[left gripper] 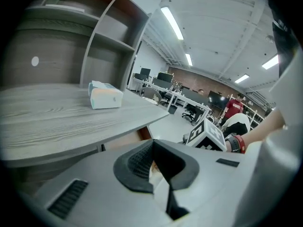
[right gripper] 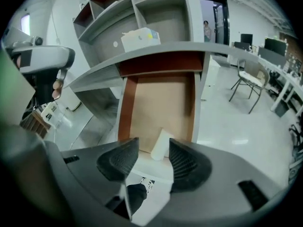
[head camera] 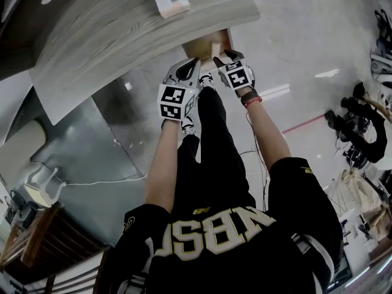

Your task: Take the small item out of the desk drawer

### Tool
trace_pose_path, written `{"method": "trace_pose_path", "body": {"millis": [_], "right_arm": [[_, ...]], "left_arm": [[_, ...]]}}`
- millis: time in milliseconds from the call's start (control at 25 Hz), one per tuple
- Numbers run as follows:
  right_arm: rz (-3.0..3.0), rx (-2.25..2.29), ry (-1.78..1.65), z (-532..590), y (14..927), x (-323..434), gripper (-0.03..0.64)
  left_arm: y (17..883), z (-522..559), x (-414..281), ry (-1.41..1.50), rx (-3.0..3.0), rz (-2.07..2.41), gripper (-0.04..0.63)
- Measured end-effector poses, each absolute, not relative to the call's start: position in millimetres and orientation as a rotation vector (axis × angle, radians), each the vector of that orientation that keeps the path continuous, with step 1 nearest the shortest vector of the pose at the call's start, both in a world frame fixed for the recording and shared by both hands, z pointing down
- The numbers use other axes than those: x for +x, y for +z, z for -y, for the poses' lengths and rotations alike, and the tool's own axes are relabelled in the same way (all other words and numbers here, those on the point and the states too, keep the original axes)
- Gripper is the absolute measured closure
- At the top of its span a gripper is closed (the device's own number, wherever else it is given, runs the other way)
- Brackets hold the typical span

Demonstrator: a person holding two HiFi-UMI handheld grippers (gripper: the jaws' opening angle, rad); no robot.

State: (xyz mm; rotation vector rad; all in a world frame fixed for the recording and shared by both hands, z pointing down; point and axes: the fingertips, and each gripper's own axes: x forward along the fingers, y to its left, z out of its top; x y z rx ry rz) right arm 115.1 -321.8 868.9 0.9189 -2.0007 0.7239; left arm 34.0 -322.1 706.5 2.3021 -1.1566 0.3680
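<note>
Pale grey wood-grain covers the bench (head camera: 122, 29), the drawer (right gripper: 124, 108) shows red-brown walls and a tan floor, and the small item (right gripper: 162, 144) is white.

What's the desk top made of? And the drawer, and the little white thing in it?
Desk top: probably grey wood-look laminate, matte; streaky grain lines show. Drawer: smooth pale tan board floor, maybe fibreboard, with reddish-brown sides. Little white thing: plain matte white, perhaps paper or plastic; can't tell.
</note>
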Motion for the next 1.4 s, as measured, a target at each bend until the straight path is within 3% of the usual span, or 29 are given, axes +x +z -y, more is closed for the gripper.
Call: {"method": "trace_pose_path", "body": {"millis": [280, 640, 840, 920, 1400], "right_arm": [[1.964, 0.940, 0.856, 330.3, 905.0, 106.5, 0.394], [1.858, 1.065, 0.927, 353.8, 929.7, 109.0, 0.393], [1.808, 1.077, 0.866, 359.2, 936.2, 113.8, 0.421], [1.795, 1.082, 0.856, 359.5, 937.5, 116.8, 0.482], [1.912, 1.093, 0.863, 355.2, 928.5, 117.3, 0.502]], "left_arm": [[726.9, 316.3, 36.6, 0.350, 2.269, 1.143, 0.581], [745.8, 308.0, 25.8, 0.322, 2.217, 1.128, 0.581], [748.3, 303.6, 23.1, 0.293, 2.207, 1.112, 0.581], [750.0, 300.4, 21.9, 0.297, 2.204, 1.110, 0.581], [744.6, 292.6, 18.9, 0.290, 2.194, 1.089, 0.581]]}}
